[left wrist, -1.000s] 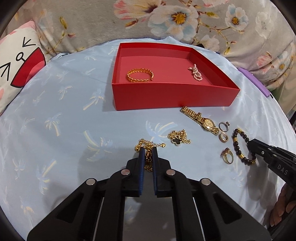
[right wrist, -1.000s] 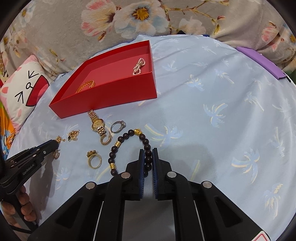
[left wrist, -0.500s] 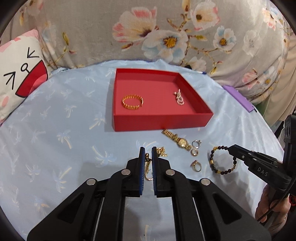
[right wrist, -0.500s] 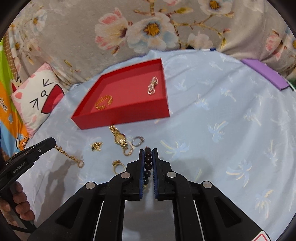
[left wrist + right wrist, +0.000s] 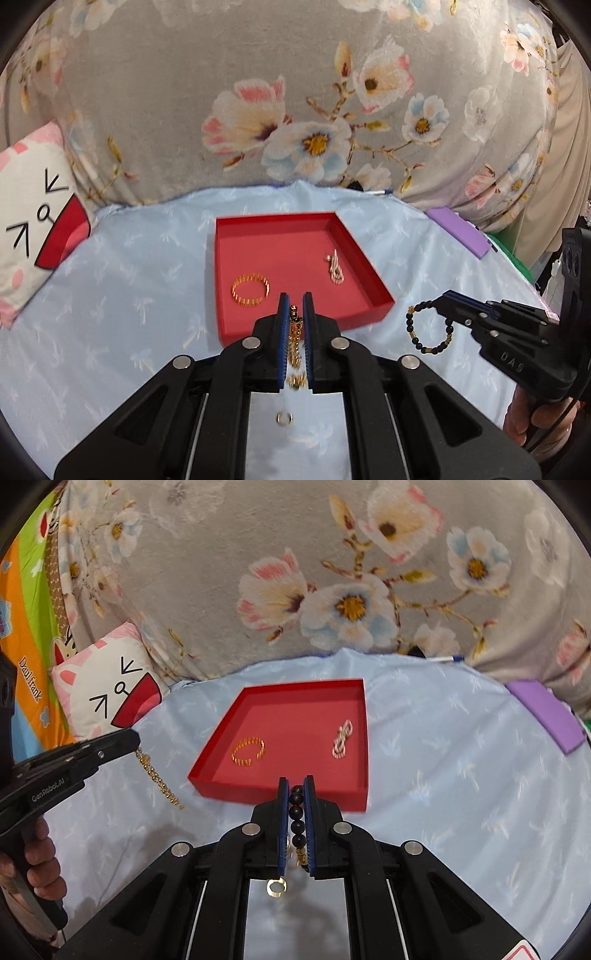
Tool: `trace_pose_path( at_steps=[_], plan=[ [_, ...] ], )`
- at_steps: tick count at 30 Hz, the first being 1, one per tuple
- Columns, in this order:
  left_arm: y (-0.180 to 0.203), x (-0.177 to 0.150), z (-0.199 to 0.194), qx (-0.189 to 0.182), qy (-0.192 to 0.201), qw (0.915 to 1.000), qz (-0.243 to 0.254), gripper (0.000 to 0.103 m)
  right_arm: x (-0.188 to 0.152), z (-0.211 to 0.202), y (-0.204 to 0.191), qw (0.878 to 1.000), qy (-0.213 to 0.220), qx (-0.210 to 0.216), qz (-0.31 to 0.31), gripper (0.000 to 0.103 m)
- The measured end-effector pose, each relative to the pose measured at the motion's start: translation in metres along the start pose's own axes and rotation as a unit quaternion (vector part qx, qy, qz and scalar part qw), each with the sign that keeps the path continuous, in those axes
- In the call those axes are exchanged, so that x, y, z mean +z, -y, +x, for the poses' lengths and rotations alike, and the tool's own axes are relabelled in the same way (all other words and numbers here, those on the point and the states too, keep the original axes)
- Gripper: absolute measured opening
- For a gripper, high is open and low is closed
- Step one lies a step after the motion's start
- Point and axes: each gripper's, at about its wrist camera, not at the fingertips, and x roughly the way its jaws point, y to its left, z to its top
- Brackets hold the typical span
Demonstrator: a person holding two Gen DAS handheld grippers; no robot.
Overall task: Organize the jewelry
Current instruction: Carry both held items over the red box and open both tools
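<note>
A red tray [image 5: 369, 286] [image 5: 221, 734] sits on the blue cloth and holds a gold bracelet [image 5: 250, 290] [image 5: 248, 751] and a small pearl piece [image 5: 334, 266] [image 5: 342, 738]. My left gripper [image 5: 294, 306] is shut on a gold chain [image 5: 294, 343], held in the air before the tray's near wall; the chain dangles in the right wrist view [image 5: 157, 779]. My right gripper [image 5: 296, 788] is shut on a dark bead bracelet [image 5: 296, 819], also lifted; its loop hangs in the left wrist view [image 5: 428, 326]. A ring [image 5: 284, 419] lies on the cloth below.
A cat-face pillow [image 5: 33, 229] lies at the left. A purple block [image 5: 461, 236] sits at the cloth's right edge. A floral sofa back [image 5: 295, 92] rises behind the tray. A gold ring [image 5: 276, 888] lies under my right gripper.
Both grippers have risen and moved toward the tray, each carrying its piece. The watch and rings on the cloth have dropped out of sight below the fingers.
</note>
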Motion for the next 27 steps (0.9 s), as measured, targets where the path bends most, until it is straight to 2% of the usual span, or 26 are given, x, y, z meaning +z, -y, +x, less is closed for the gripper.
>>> trace_pose_path(
  at_steps=[5,9,17,27],
  plan=[
    [-0.005,0.038,0.033,0.000,0.003,1.0000,-0.006,0.006,0.034,0.028,-0.004,1.000,0.000,0.014,-0.008,0.007],
    [-0.011,0.054,0.069,0.003,-0.009,0.9999,-0.014,0.006,0.050,0.062,-0.003,1.000,-0.006,0.031,-0.003,0.007],
    [-0.016,0.053,0.138,0.012,-0.053,0.9983,-0.019,0.006,0.054,0.125,-0.001,0.998,-0.033,0.045,0.015,0.007],
    [-0.019,0.064,0.199,0.034,-0.068,0.9971,0.001,0.006,0.048,0.188,0.022,0.992,-0.086,0.069,0.057,0.007]
  ],
)
